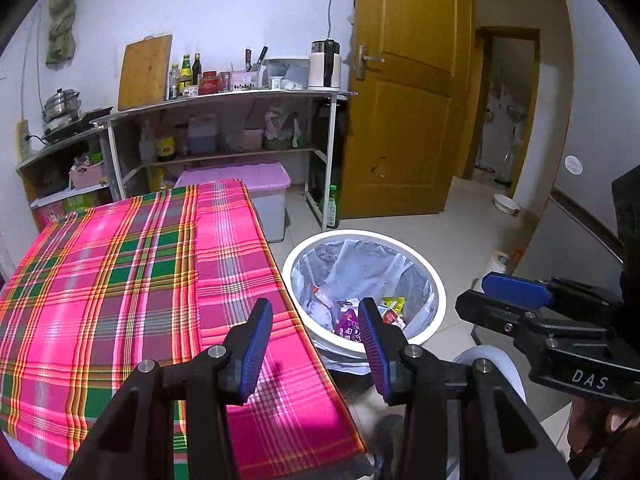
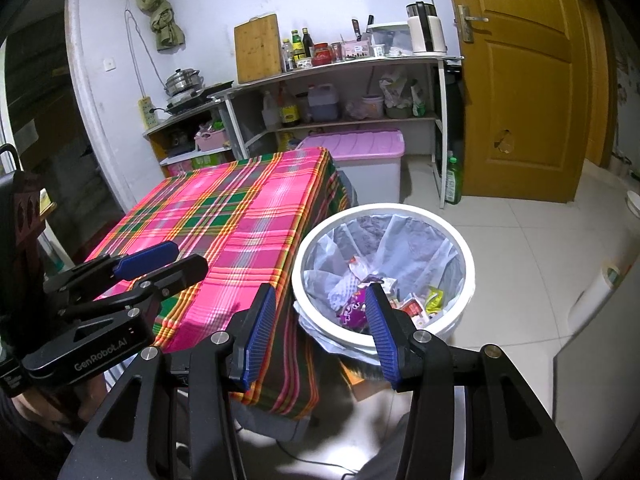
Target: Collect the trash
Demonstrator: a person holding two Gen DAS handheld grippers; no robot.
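Observation:
A white round trash bin (image 1: 438, 294) (image 2: 468, 264) with a clear liner stands on the floor beside the table; several wrappers (image 1: 350, 320) (image 2: 416, 304) lie inside it. The table wears a pink plaid cloth (image 1: 120, 264) (image 2: 240, 216) with nothing on it. My left gripper (image 1: 316, 316) is open and empty over the table's right edge, near the bin. My right gripper (image 2: 320, 300) is open and empty, straddling the table corner and the bin's rim. Each gripper shows in the other's view, the right one (image 1: 516, 292) and the left one (image 2: 160, 260), both with nothing between the fingers.
Metal shelves (image 1: 224, 100) with bottles, a cutting board and a kettle line the back wall. A pink-lidded storage box (image 1: 256, 176) sits below them. A yellow wooden door (image 1: 404, 92) stands at the right, with a green bottle (image 1: 332, 208) by it. Tiled floor (image 2: 520, 240) lies around the bin.

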